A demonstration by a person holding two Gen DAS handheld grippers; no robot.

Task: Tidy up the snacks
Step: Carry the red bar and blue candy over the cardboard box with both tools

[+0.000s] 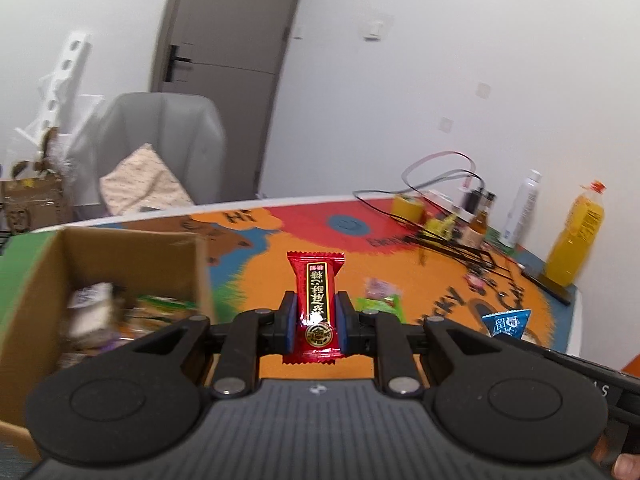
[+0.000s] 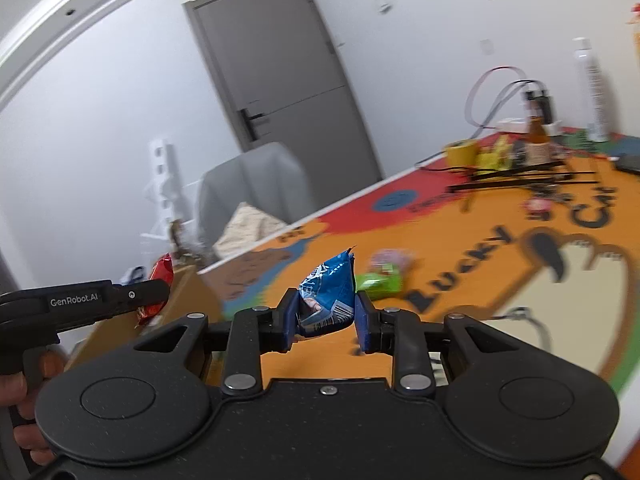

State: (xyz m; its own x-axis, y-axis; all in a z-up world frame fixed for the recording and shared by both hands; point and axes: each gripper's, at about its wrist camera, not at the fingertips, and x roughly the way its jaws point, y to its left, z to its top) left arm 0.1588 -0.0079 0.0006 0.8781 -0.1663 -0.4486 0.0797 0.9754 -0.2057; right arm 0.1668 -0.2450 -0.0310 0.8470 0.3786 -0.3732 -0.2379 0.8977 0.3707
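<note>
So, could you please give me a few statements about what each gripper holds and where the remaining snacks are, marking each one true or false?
1. The left gripper is shut on a red snack packet. True.
2. The right gripper is open and holds nothing. False: it grips a blue snack packet.
3. The cardboard box already holds several snacks. True.
4. A green snack packet lies on the colourful mat. True.
5. The orange drink bottle lies on its side. False: it stands upright.
</note>
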